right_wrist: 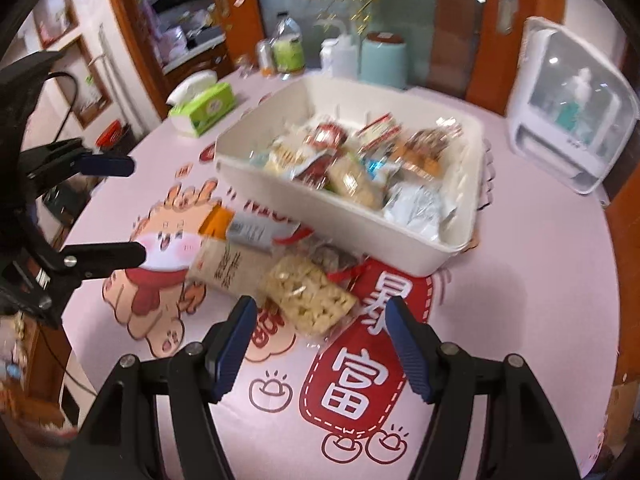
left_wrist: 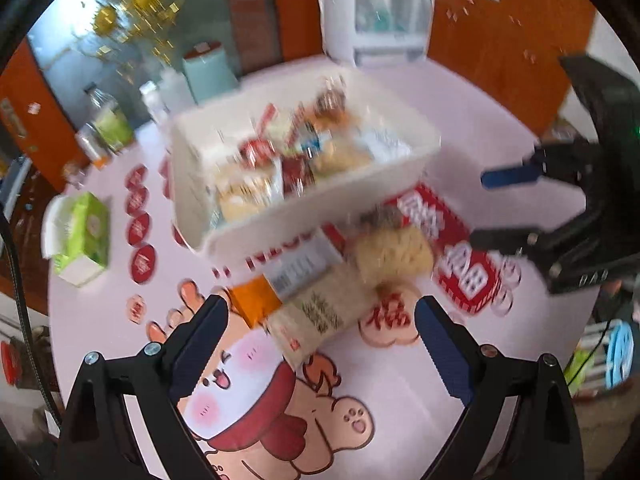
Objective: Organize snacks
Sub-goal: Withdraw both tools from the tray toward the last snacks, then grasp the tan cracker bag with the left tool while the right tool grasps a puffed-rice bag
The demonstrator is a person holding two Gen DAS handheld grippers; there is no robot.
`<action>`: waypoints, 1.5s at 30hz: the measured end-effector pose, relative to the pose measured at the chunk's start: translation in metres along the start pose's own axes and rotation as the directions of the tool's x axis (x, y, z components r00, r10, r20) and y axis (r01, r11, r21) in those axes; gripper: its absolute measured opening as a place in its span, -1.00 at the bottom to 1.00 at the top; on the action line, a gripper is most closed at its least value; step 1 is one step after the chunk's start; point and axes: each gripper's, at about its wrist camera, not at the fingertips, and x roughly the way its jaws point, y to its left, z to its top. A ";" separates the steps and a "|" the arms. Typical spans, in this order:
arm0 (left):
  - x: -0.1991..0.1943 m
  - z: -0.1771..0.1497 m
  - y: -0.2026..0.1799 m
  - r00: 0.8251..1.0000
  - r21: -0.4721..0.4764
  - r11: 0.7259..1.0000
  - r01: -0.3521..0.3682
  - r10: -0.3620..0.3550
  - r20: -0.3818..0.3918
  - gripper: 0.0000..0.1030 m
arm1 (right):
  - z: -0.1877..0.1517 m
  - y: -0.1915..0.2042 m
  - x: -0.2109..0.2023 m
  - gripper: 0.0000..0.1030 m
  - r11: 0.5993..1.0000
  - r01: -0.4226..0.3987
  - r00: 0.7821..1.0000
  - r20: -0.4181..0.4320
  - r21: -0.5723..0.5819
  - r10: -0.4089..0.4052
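Left tool and right tool both spread wide, empty. White bin mid-counter mostly filled; several packets left outside its near wall.

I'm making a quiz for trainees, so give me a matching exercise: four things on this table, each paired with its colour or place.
1. tissue box
2. bin
3. puffed snack bag
4. canister

a. white, full of snacks
b. green
c. pale teal, behind the bin
d. on the tablecloth, in front of the bin

Pairs: 1-b, 2-a, 3-d, 4-c
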 end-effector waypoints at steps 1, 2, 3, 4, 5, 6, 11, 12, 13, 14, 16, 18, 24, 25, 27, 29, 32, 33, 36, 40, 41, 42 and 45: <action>0.009 -0.002 0.002 1.000 0.005 1.000 0.012 -0.012 -0.020 0.82 | -0.001 0.001 0.007 0.31 1.000 -0.003 1.000 -0.016 -0.016 0.003; 0.019 -0.005 0.004 0.999 0.013 0.999 0.033 -0.032 -0.044 0.82 | -0.002 0.002 0.015 0.31 0.999 -0.007 0.999 -0.032 -0.032 0.006; 0.029 -0.007 0.006 0.996 0.022 0.998 0.054 -0.053 -0.068 0.82 | -0.003 0.003 0.023 0.31 0.999 -0.012 0.999 -0.049 -0.051 0.010; 0.036 -0.008 0.007 0.995 0.027 0.998 0.064 -0.061 -0.084 0.82 | -0.004 0.005 0.032 0.31 0.997 -0.013 0.998 -0.068 -0.073 0.008; 0.045 -0.010 0.008 0.992 0.036 0.996 0.079 -0.075 -0.105 0.82 | -0.005 0.006 0.038 0.31 0.996 -0.011 0.997 -0.081 -0.093 0.003; 0.053 -0.010 0.010 0.988 0.046 0.994 0.095 -0.089 -0.123 0.82 | -0.005 0.008 0.046 0.31 0.993 -0.005 0.996 -0.094 -0.118 -0.007; 0.087 -0.011 0.011 0.968 0.107 0.980 0.169 -0.144 -0.207 0.82 | 0.000 0.012 0.077 0.31 0.981 -0.015 0.989 -0.147 -0.191 -0.013; 0.093 -0.012 0.010 0.961 0.119 0.975 0.189 -0.159 -0.227 0.82 | 0.001 0.012 0.083 0.31 0.980 -0.021 0.987 -0.160 -0.196 -0.011; 0.098 -0.012 0.010 0.956 0.128 0.971 0.202 -0.167 -0.240 0.82 | 0.003 0.011 0.089 0.31 0.980 -0.026 0.985 -0.171 -0.198 -0.008; 0.104 -0.013 0.009 0.950 0.142 0.966 0.214 -0.172 -0.259 0.82 | 0.004 0.010 0.095 0.31 0.979 -0.033 0.983 -0.182 -0.200 -0.004; 0.113 -0.015 0.008 0.943 0.164 0.960 0.227 -0.174 -0.285 0.82 | 0.006 0.008 0.104 0.33 0.977 -0.055 0.979 -0.201 -0.206 0.013; 0.122 -0.015 0.008 0.936 0.177 0.955 0.238 -0.178 -0.303 0.82 | 0.008 0.010 0.106 0.33 0.970 -0.068 0.981 -0.195 -0.233 0.021; 0.133 -0.005 0.014 0.928 0.184 0.944 0.274 -0.210 -0.307 0.82 | 0.011 0.011 0.113 0.34 0.956 -0.119 0.975 -0.216 -0.269 0.060; 0.135 -0.003 0.014 0.925 0.182 0.941 0.285 -0.220 -0.309 0.82 | 0.011 0.011 0.115 0.34 0.955 -0.131 0.973 -0.222 -0.266 0.071; 0.137 0.002 0.015 0.920 0.181 0.936 0.303 -0.238 -0.310 0.82 | 0.011 0.009 0.117 0.35 0.952 -0.154 0.968 -0.232 -0.265 0.092; 0.141 0.006 0.016 0.920 0.191 0.932 0.308 -0.240 -0.310 0.82 | 0.011 0.007 0.119 0.36 0.948 -0.174 0.963 -0.246 -0.268 0.107; 0.151 0.012 0.018 0.909 0.190 0.928 0.322 -0.246 -0.336 0.82 | 0.012 0.005 0.122 0.36 0.941 -0.197 0.957 -0.264 -0.274 0.123; 0.156 0.014 0.018 0.906 0.189 0.927 0.323 -0.245 -0.345 0.82 | 0.012 0.004 0.122 0.36 0.940 -0.201 0.955 -0.268 -0.275 0.125; 0.160 0.016 0.010 0.913 0.251 0.916 0.312 -0.217 -0.345 0.82 | 0.013 0.005 0.127 0.37 0.938 -0.203 0.953 -0.277 -0.282 0.123; 0.161 0.017 0.006 0.915 0.266 0.912 0.312 -0.213 -0.343 0.82 | 0.019 0.011 0.133 0.40 0.929 -0.197 0.957 -0.266 -0.314 0.113; 0.161 0.018 0.005 0.916 0.266 0.913 0.309 -0.210 -0.341 0.80 | 0.017 0.015 0.135 0.40 0.927 -0.194 0.959 -0.262 -0.322 0.110; 0.162 0.019 0.004 0.919 0.270 0.913 0.305 -0.207 -0.336 0.68 | 0.019 0.019 0.136 0.41 0.925 -0.192 0.960 -0.258 -0.327 0.108; 0.158 0.018 -0.003 0.934 0.292 0.918 0.267 -0.172 -0.314 0.37 | 0.018 0.025 0.135 0.29 0.925 -0.171 0.965 -0.245 -0.340 0.088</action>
